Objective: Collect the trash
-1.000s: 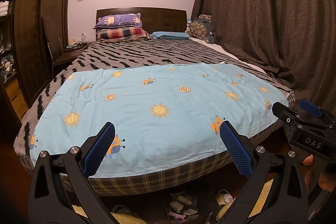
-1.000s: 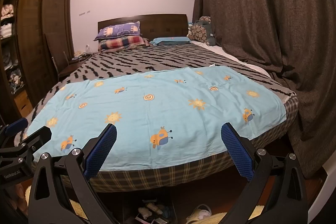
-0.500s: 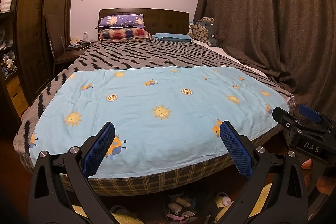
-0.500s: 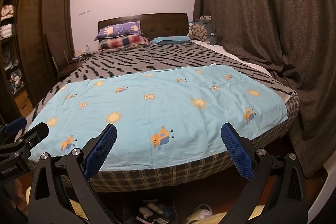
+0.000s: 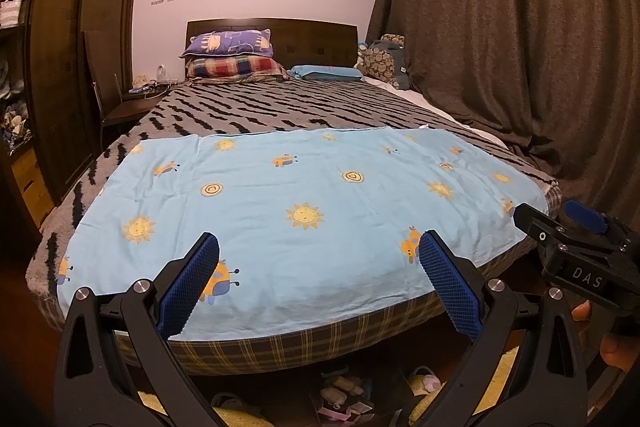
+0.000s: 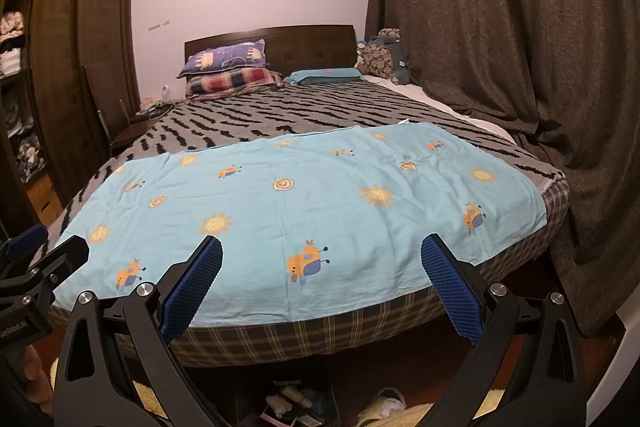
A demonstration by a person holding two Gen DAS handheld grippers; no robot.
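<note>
A light blue sheet with suns and cartoon animals (image 5: 304,211) lies flat over the foot of the bed, also in the right wrist view (image 6: 304,211). No trash shows on it. My left gripper (image 5: 318,283) is open and empty, held in front of the bed's foot edge. My right gripper (image 6: 320,283) is open and empty, held beside it at the same edge. The right gripper's body shows at the right of the left wrist view (image 5: 580,255). Small items lie in a box on the floor (image 5: 344,399) under the bed edge, also in the right wrist view (image 6: 292,403).
A grey zebra-striped blanket (image 5: 280,107) covers the bed, with pillows (image 5: 232,57) at the headboard. Dark curtains (image 5: 520,47) hang on the right. A wardrobe (image 5: 72,47) and a chair (image 5: 120,99) stand on the left. Slippers (image 6: 384,407) and a yellow rug (image 5: 496,371) lie on the floor.
Both views have tilted up and shifted slightly; the bed sits a little lower in the left wrist view. Both grippers stay open and empty.
</note>
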